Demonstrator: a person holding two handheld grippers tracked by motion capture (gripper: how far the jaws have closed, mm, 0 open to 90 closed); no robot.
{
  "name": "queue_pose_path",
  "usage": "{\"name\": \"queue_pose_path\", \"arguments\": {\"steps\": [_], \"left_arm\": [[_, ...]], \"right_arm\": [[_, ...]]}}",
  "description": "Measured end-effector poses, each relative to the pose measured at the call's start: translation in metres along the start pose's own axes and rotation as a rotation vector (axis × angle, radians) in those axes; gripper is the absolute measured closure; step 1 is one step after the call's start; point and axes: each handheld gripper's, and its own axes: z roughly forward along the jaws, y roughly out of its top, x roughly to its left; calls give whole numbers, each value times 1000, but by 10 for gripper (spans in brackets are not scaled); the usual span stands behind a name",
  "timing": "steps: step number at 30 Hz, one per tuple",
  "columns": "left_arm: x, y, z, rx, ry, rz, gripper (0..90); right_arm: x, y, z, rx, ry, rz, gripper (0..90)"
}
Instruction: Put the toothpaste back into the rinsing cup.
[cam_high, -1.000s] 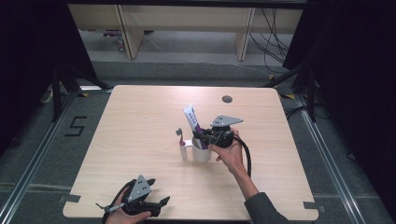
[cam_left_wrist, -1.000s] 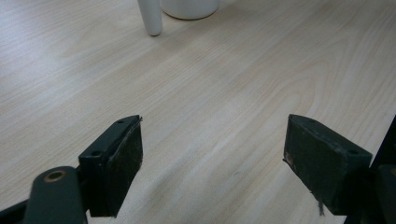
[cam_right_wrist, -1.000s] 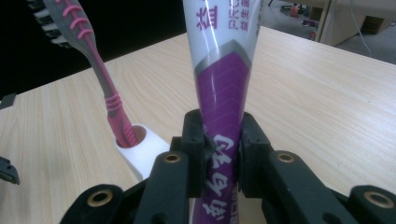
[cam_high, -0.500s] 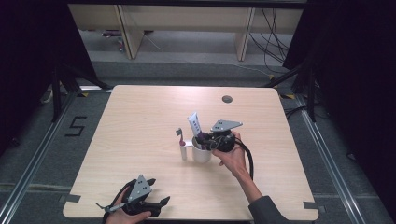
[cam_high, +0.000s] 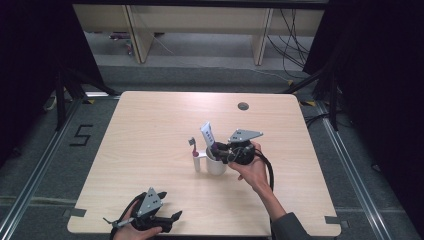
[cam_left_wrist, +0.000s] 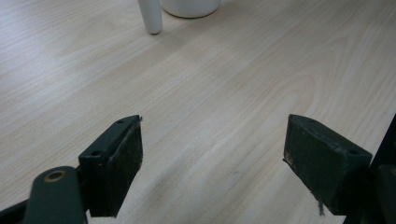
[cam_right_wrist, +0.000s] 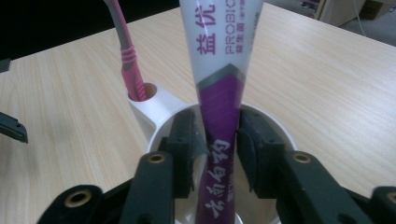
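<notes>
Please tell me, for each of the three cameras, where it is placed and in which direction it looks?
High view: above the near edge, facing forward and down on the table; both forearms enter from below.
Left gripper view: on the left gripper, looking low over the wood; open jaws.
Right gripper view: on the right gripper, looking at the toothpaste tube it clamps over the cup.
Shared: all three show the cup; high and right views show the toothbrush.

— What sort of place is this?
— A lab or test room: a bare wooden desk (cam_high: 160, 125) on grey carpet, floor rails (cam_high: 30, 185), a taped number five (cam_high: 80, 135).
— Anything else?
— Loose cables (cam_high: 295, 35) behind, dark curtains (cam_high: 30, 60) at both sides.
</notes>
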Motion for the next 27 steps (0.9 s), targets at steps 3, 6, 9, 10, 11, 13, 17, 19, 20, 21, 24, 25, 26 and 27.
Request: {"name": "queue_pose_path", "arguments": {"steps": [3, 6, 9, 10, 11, 13, 17, 19, 20, 21, 24, 25, 26, 27], "left_arm": [[0, 0, 0, 2, -2, -2, 193], [0, 0, 0, 4, -1, 0, 193], [-1, 0, 1, -5, -1, -11, 193], [0, 0, 0, 7, -2, 5, 193], [0, 0, 0, 4, -1, 1, 193], [0, 0, 0, 7, -1, 3, 193], [0, 0, 0, 6, -1, -1, 193], [0, 0, 0, 8, 0, 2, 193], [0, 0, 0, 8, 0, 1, 193], [0, 0, 0, 9, 0, 2, 193], [0, 0, 0, 8, 1, 1, 193], [0, 0, 0, 8, 4, 3, 193], [0, 0, 0, 9, 4, 5, 193], [0, 0, 1, 9, 4, 0, 193]], "right_arm": [[2, 0, -5, 6, 0, 43, 630], [1, 1, -9, -15, -6, 14, 589], [1, 2, -14, -14, -7, 27, 584], [1, 1, -14, -26, 2, 36, 576], [1, 1, -16, -28, 1, 42, 569], [-2, 1, -19, -37, -2, 24, 564], [-4, 1, -27, -52, -18, 22, 560], [-3, 0, -29, -57, -10, 33, 550], [-4, 0, -32, -53, -22, 19, 549], [-3, -1, -33, -58, -13, 47, 548], [-3, -2, -38, -64, -19, 41, 540], [-4, -3, -42, -66, -11, 27, 540], [-4, -3, -43, -73, -14, 32, 539], [-5, -4, -46, -87, -36, 11, 537]]}}
